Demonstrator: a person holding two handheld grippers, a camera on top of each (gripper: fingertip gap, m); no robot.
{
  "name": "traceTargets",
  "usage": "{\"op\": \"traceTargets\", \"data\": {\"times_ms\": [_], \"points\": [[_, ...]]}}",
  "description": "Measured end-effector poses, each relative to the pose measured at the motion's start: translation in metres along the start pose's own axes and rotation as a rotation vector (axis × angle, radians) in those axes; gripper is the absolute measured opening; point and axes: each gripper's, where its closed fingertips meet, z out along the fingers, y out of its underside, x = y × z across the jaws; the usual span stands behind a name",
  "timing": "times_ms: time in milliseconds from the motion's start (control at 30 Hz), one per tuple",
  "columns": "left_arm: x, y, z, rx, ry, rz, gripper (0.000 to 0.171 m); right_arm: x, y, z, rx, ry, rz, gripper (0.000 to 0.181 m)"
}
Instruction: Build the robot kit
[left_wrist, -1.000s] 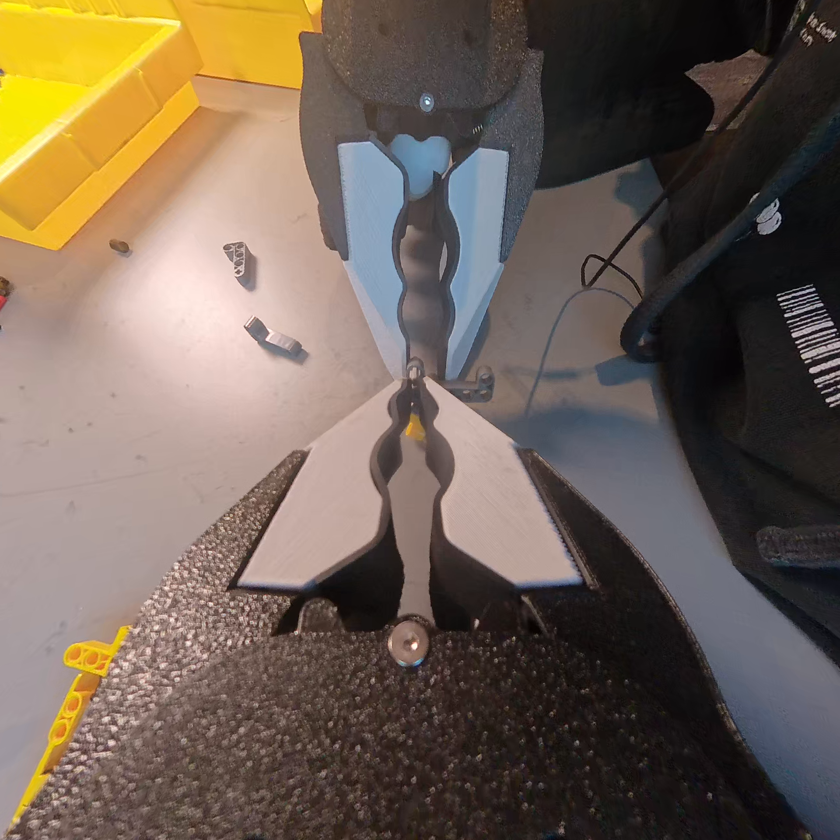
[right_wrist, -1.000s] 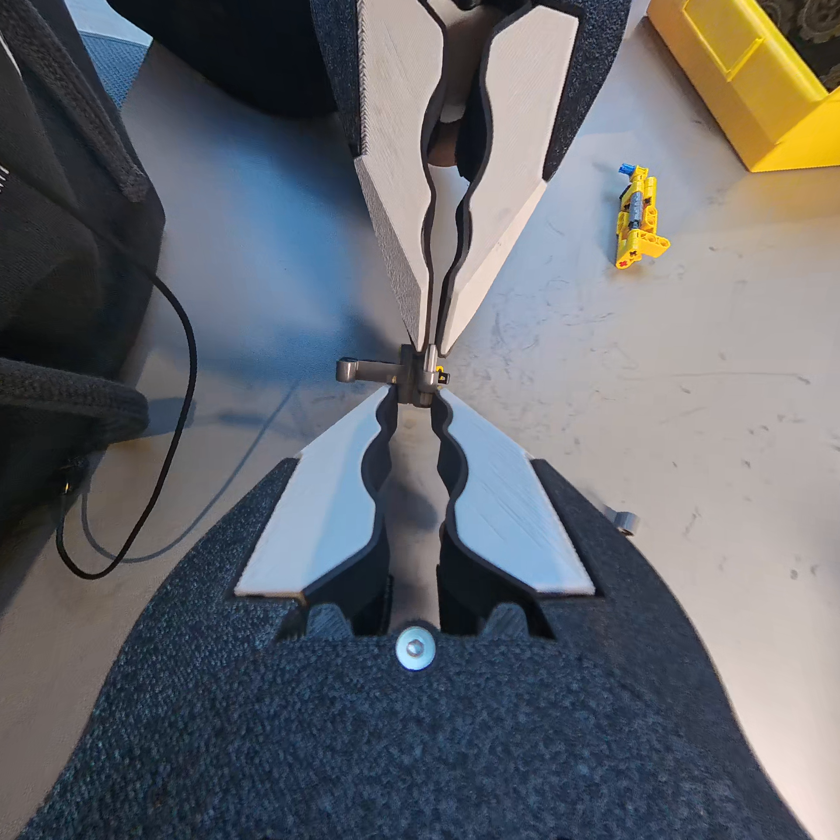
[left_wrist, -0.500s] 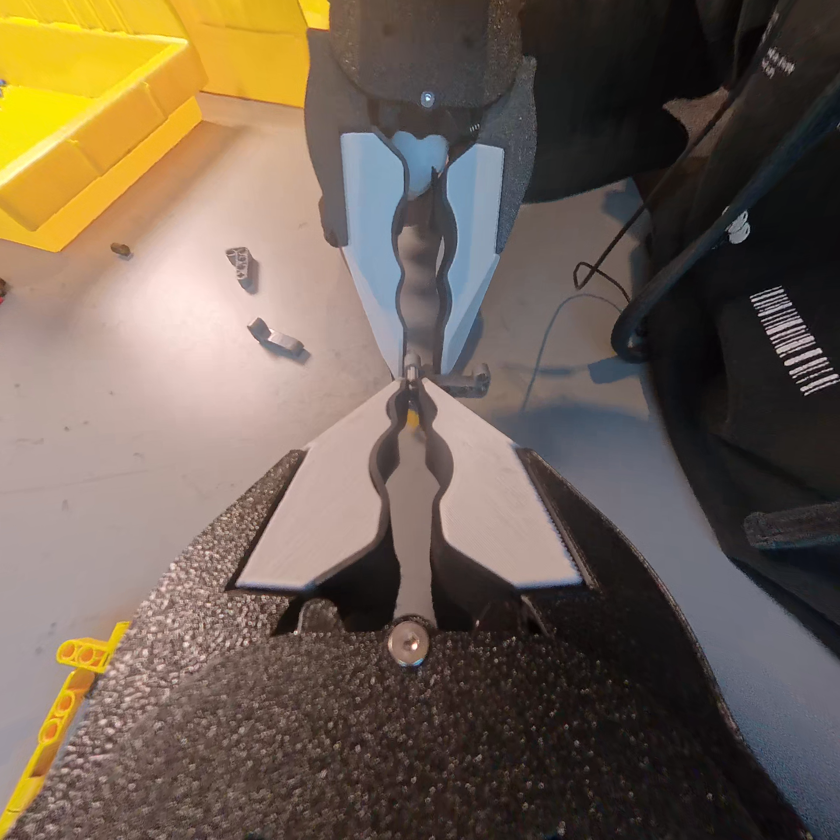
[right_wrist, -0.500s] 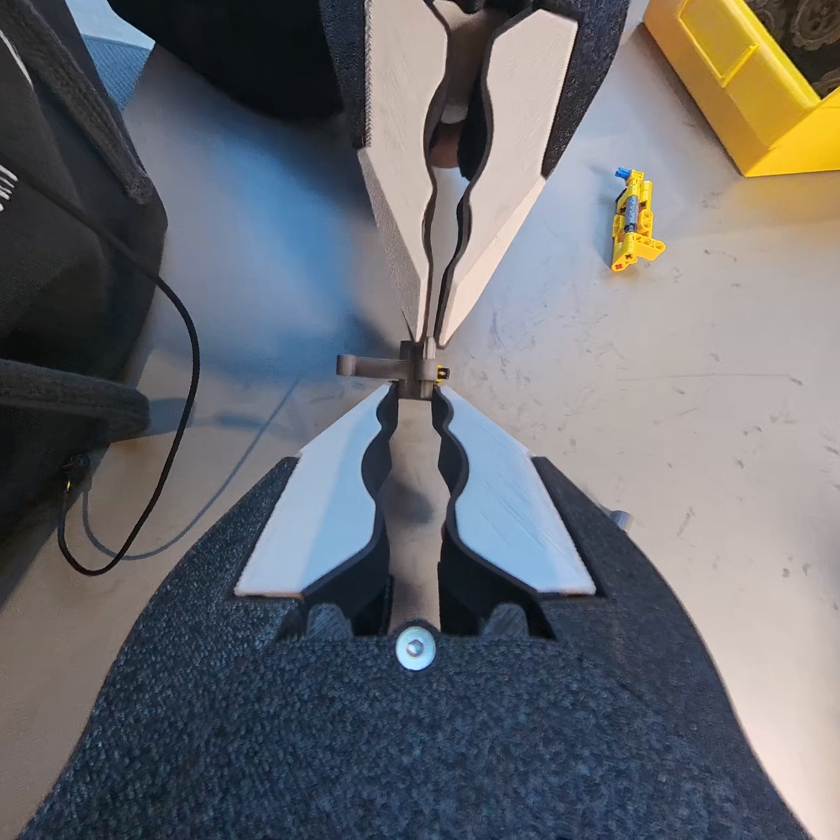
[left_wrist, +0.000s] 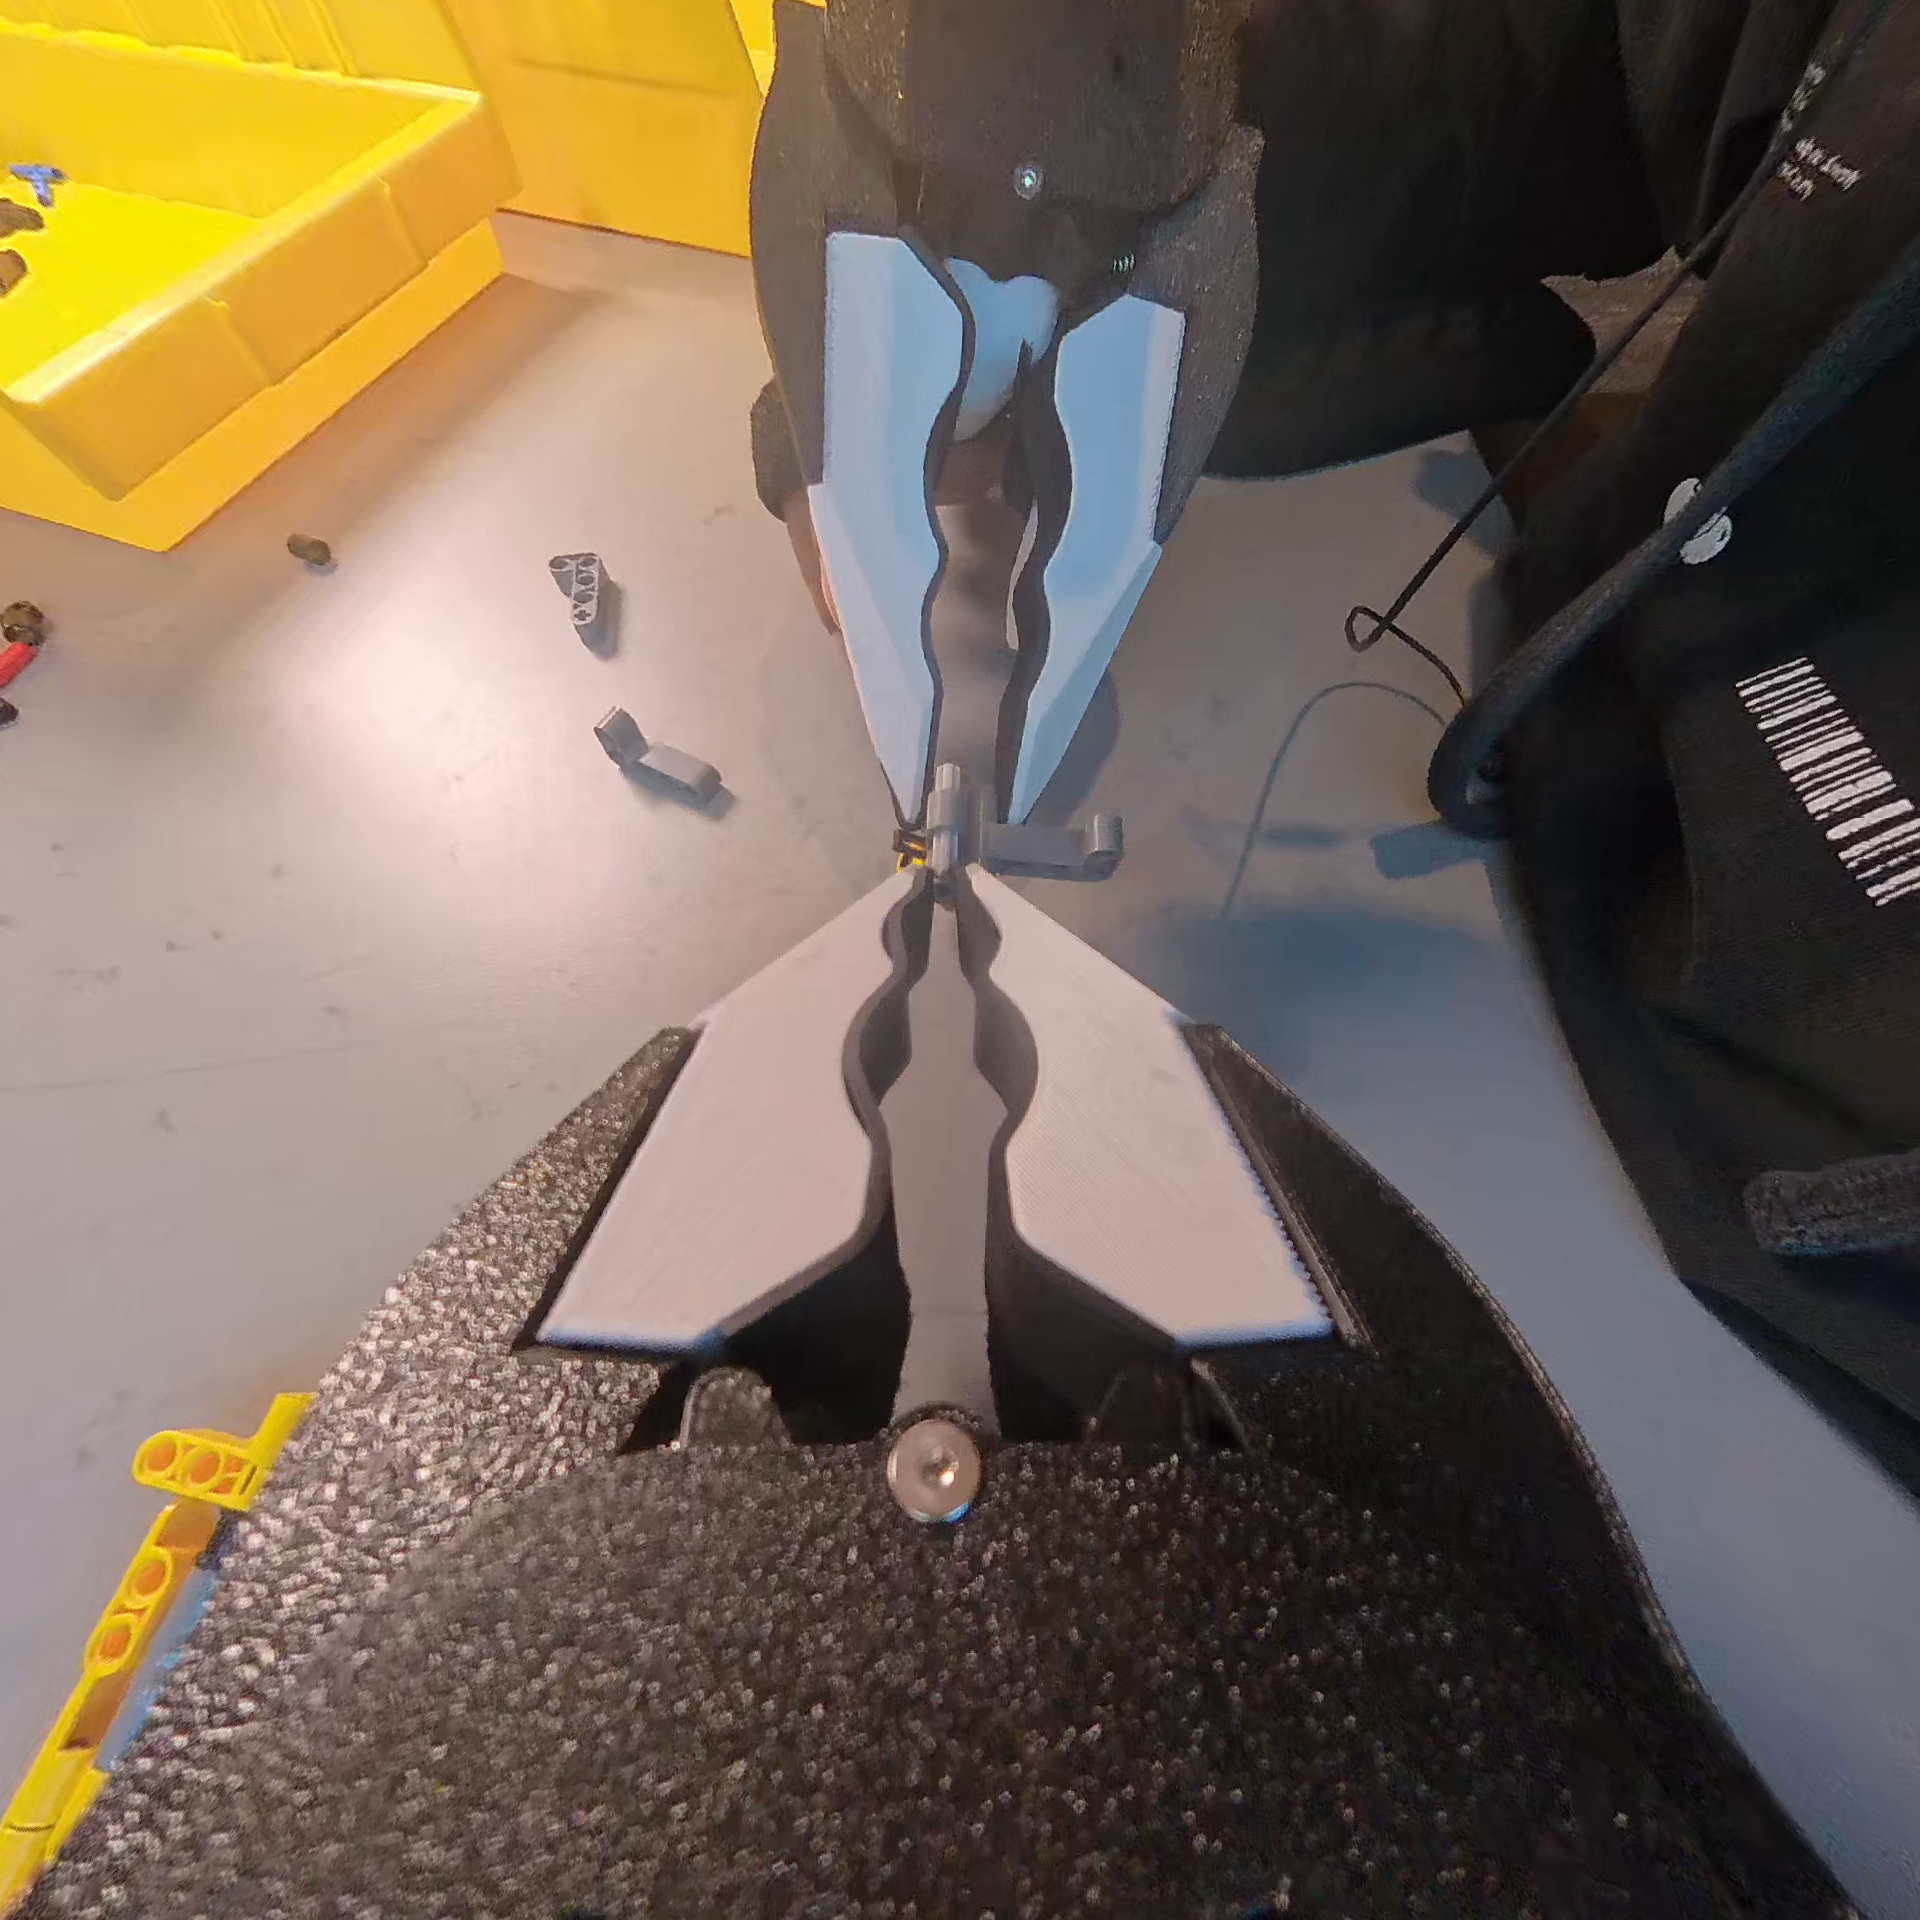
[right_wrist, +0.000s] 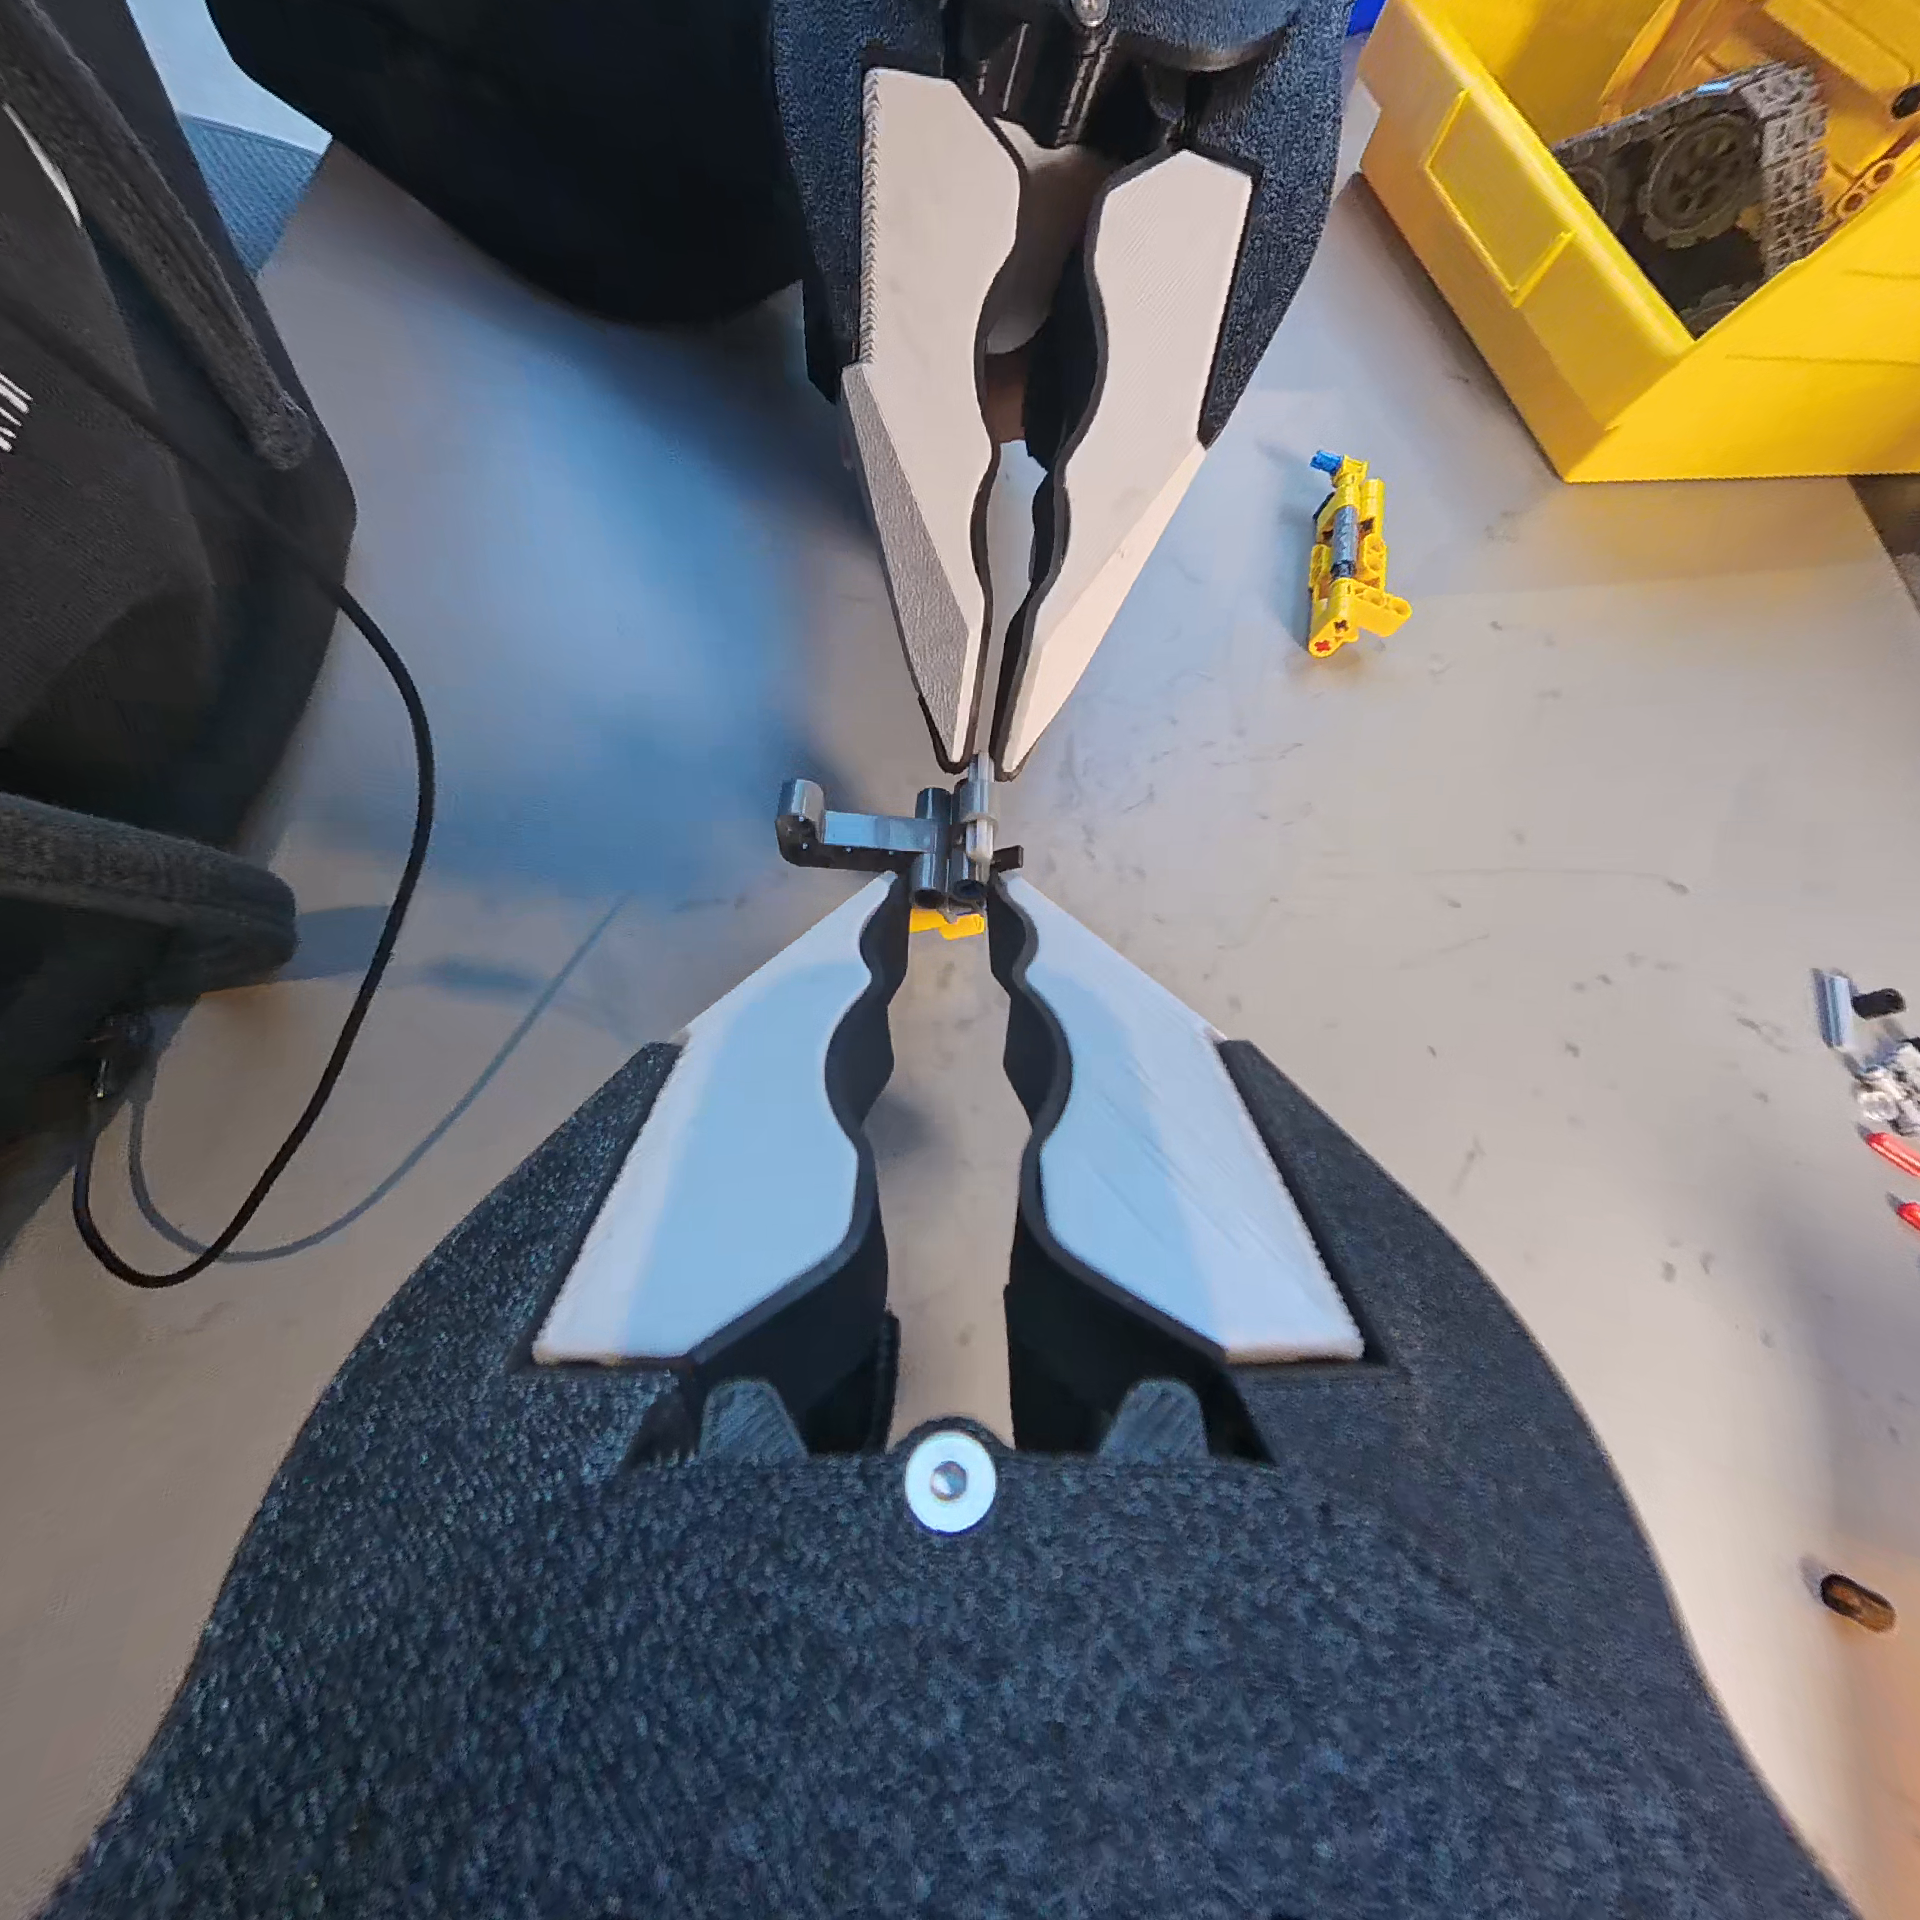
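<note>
Ahead-left of the left gripper (left_wrist: 940, 883): open yellow bin (left_wrist: 239, 343); angled dark piece (left_wrist: 582, 587) and flat grey piece (left_wrist: 660, 753) loose on the table (left_wrist: 312, 935). To its right: black fabric (left_wrist: 1714, 935), thin black cable (left_wrist: 1392, 634). Ahead-right of the right gripper (right_wrist: 948, 894): small yellow assembly (right_wrist: 1345, 556), second yellow bin (right_wrist: 1507, 260) containing tracked wheels (right_wrist: 1704, 166).

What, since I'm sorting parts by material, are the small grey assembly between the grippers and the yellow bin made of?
The grey assembly: probably moulded plastic, smooth, faintly glossy, with uniform round holes. The yellow bin: likely rigid plastic, glossy, even colour, crisp moulded edges.
</note>
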Motion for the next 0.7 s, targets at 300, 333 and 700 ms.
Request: {"op": "traceTargets", "data": {"times_ms": [300,333,700], "points": [[-0.001,0.004,0.001,-0.032,-0.008,-0.010,0.003,-0.001,-0.003,-0.007,0.087,-0.078,0.106,0.029],[-0.001,0.004,0.001,-0.032,-0.007,-0.010,0.003,0.002,-0.008,-0.011,0.125,-0.083,0.141,0.028],[-0.002,0.002,0.004,-0.029,-0.030,-0.005,0.002,0.005,-0.005,-0.001,0.086,-0.039,0.122,0.006]]}}
